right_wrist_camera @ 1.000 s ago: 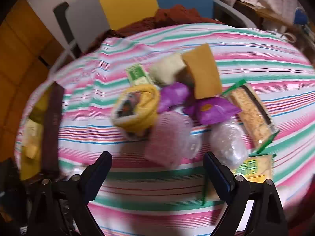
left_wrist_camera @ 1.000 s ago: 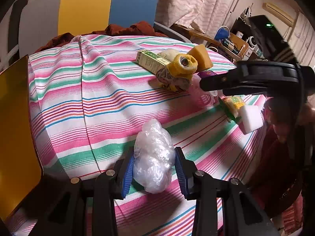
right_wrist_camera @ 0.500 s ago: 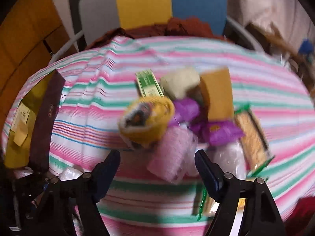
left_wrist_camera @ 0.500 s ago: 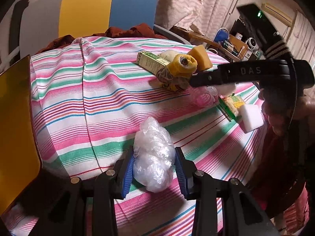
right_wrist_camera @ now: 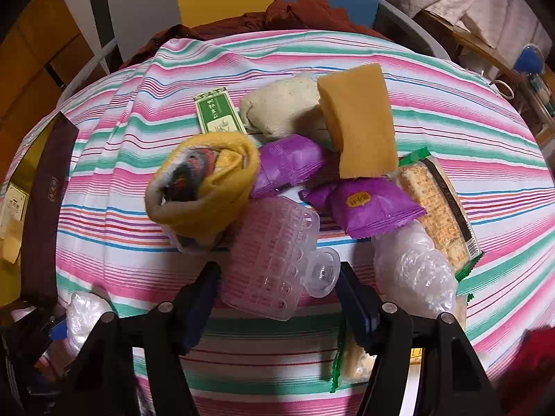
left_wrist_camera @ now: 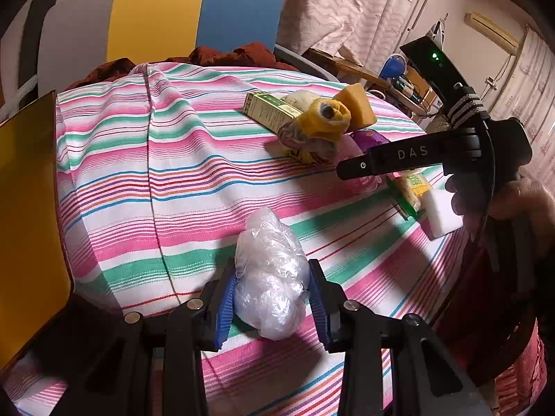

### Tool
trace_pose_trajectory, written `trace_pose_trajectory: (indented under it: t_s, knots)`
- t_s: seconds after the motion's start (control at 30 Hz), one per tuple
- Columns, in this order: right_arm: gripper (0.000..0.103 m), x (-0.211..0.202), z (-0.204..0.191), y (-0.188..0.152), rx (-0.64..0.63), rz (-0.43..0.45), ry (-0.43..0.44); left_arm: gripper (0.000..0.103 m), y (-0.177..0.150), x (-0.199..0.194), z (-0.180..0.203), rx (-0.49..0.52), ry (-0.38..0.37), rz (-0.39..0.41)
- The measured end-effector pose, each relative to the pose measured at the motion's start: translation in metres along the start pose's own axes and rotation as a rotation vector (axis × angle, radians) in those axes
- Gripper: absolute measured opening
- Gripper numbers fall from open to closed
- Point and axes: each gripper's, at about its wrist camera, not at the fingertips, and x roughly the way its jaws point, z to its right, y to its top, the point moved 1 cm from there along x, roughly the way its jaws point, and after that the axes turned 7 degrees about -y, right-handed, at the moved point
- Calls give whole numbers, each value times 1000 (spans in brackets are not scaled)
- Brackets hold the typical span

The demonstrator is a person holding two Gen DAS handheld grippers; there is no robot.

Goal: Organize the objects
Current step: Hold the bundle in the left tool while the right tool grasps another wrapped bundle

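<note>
Currently the left claw grips a crumpled clear plastic bag, with both blue pads pressed against the bag's sides; the bag rests on the striped cloth that covers the desk, at the near edge, well apart from the main pile. The right claw stands open, its two fingers on either side of the near end of a translucent pink hair roller, with a visible gap on each side, so nothing is held. The pink hair roller serves as landmark for the pile. Touching it on the far left side lies a rolled yellow sock bundle. Beyond the roller lie two purple snack packets, one overlapping the other. A yellow sponge leans on the far side of those packets, and a beige cloth bundle sits just beside the sponge on its left. A green-and-white box lies beyond the sock bundle. To the right of the roller sits a second clear plastic bag, and a cracker packet with green edges lies just beside that bag on its far right. In the left wrist view, a hand holds the black body of the right tool above the pile, and a white block lies at the desk's right edge.
</note>
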Motion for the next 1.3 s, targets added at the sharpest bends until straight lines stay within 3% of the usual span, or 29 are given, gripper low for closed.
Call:
trace_pose_trajectory:
  t_s: [0.13, 0.27, 0.53, 0.57, 0.6, 0.63, 0.67, 0.87, 0.97, 1.1, 1.3]
  knots:
    - [67, -6, -16, -7, -45, -19, 67, 36, -4, -7, 0, 8, 6, -12]
    - [67, -14, -32, -19, -100, -52, 78, 36, -9, -14, -3, 3, 6, -17]
    - [66, -55, -26, -37, 6, 29, 356, 36, -16, -23, -5, 5, 16, -10]
    - [62, -56, -27, -38, -1, 24, 296, 36, -17, -24, -5, 1, 16, -10]
    - [60, -58, -31, -41, -54, 26, 100, 36, -18, -25, -5, 0, 17, -10]
    - [60, -59, -38, -43, -102, 39, -41, 36, -18, -25, -5, -1, 18, -11]
    - [59, -61, -38, -46, -122, 38, -124, 36, -18, -25, -5, -3, 18, -12]
    - [61, -61, -26, -51, -62, 8, -67, 36, -19, -25, -4, 6, 16, -16]
    - [70, -63, -28, -50, -57, 7, -45, 36, -19, -24, -2, 5, 18, -16]
    - [83, -64, -23, -48, -19, 8, -80, 36, -20, -25, -1, 4, 17, -14]
    - [83, -92, 26, -42, 129, 95, -121, 36, -20, -24, -2, 7, 13, -11]
